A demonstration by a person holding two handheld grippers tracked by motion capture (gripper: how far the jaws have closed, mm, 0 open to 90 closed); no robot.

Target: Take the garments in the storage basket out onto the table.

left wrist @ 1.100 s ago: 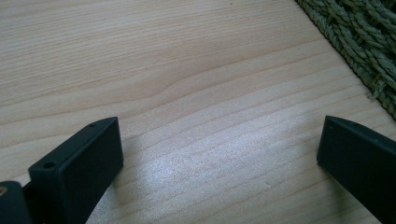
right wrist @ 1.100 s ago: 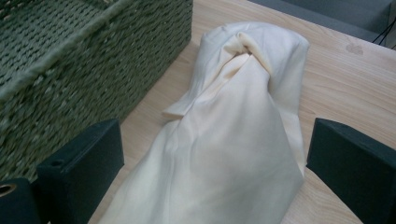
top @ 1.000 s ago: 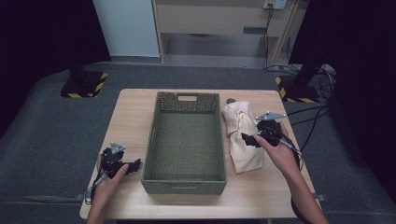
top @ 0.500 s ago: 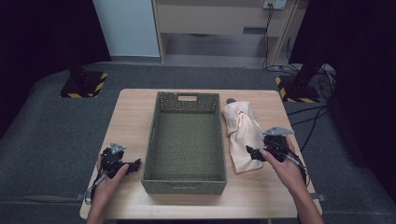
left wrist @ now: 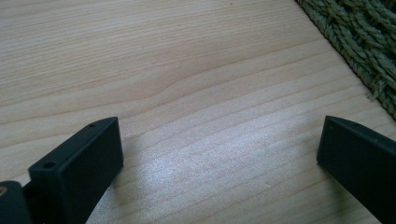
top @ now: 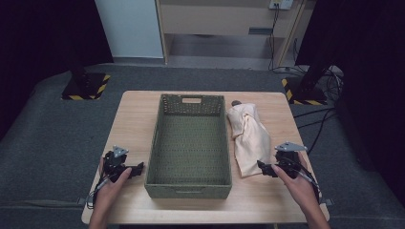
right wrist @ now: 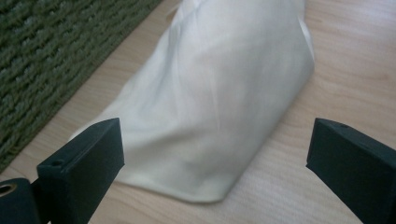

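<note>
Jaws on your right gripper point(right wrist: 215, 163) are spread wide, just short of the cream cloth doll's point(top: 248, 138) hem, beside the green basket point(top: 191, 143). Pinch only loose fabric and it may slip. Left gripper point(left wrist: 219, 158) rests spread, empty.

Your cloth bundle point(top: 249, 139) is cream white, the woven basket point(top: 189, 143) olive green, the table point(top: 136, 119) pale wood grain, your grippers' jaws black.
</note>
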